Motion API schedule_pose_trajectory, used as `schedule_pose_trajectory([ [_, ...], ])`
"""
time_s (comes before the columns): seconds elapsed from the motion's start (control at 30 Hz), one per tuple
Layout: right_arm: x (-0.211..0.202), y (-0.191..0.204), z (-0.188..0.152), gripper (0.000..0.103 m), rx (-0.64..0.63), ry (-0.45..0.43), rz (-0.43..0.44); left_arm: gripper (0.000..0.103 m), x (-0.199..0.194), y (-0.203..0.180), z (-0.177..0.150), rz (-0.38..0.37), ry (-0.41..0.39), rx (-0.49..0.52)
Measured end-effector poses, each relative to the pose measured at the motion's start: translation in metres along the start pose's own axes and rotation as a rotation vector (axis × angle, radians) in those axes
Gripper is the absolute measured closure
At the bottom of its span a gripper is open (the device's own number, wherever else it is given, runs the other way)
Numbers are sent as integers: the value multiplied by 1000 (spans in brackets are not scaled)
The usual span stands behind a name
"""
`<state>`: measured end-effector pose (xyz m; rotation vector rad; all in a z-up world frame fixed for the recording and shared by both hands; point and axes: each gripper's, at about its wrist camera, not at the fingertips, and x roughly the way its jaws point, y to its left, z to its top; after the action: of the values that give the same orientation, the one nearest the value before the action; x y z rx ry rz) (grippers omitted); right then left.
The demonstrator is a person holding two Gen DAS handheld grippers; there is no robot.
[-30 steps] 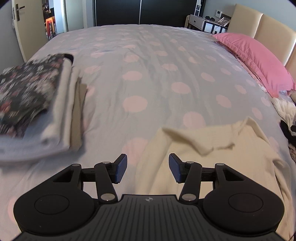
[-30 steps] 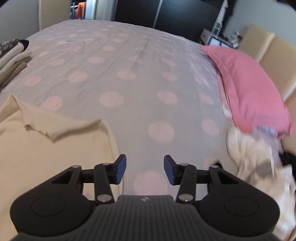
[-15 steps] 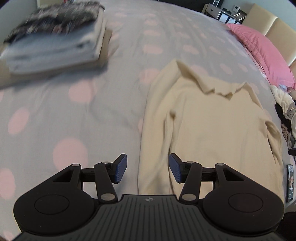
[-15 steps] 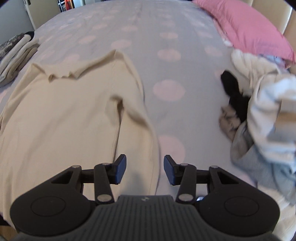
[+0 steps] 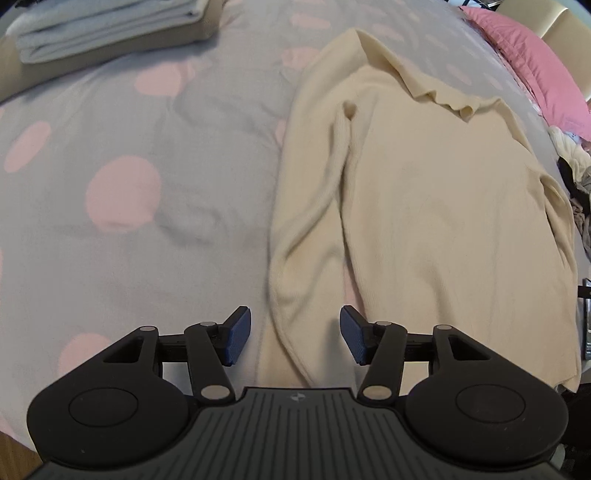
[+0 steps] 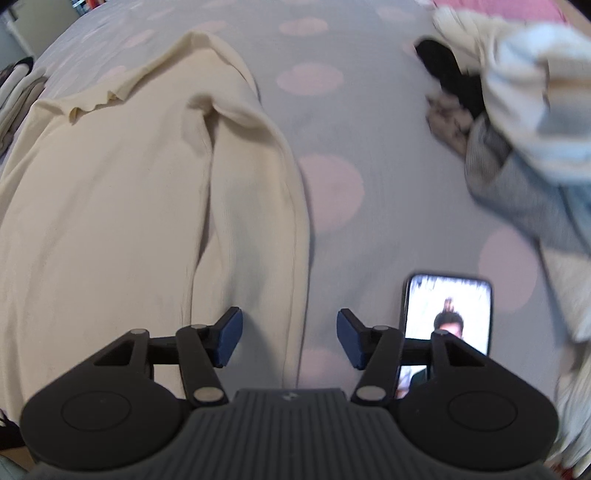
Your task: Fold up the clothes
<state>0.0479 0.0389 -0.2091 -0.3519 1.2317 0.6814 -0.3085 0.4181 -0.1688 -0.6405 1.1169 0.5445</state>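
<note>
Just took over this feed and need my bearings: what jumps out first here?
A cream sweater lies spread flat across the polka-dot bedspread, sleeves folded in along its sides. Both grippers, left and right, are opening, one over each lower sleeve edge, gripping nothing. A lit phone lies beside the right gripper, with unfolded laundry heaped beyond it.

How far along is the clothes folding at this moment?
Done: a folded stack of clothes sits on the dotted bedspread. In hand: nothing; the left gripper and right gripper, jaws opening, hover over the flat cream sweater. Left: that sweater and the unfolded heap.
</note>
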Motion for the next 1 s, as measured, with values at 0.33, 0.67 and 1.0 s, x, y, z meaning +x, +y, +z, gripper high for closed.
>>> schedule_pose_trajectory([
  [0.33,3,-7,-23,56,84,63,53,51,7,-2,-21,42,92,47],
  [0.67,-14,-6,-21,96,69,58,34,73,9,-8,-30,44,124,96],
  [1.0,-83,-48,33,96,-105,-139,-241,74,11,-12,-34,47,126,121],
])
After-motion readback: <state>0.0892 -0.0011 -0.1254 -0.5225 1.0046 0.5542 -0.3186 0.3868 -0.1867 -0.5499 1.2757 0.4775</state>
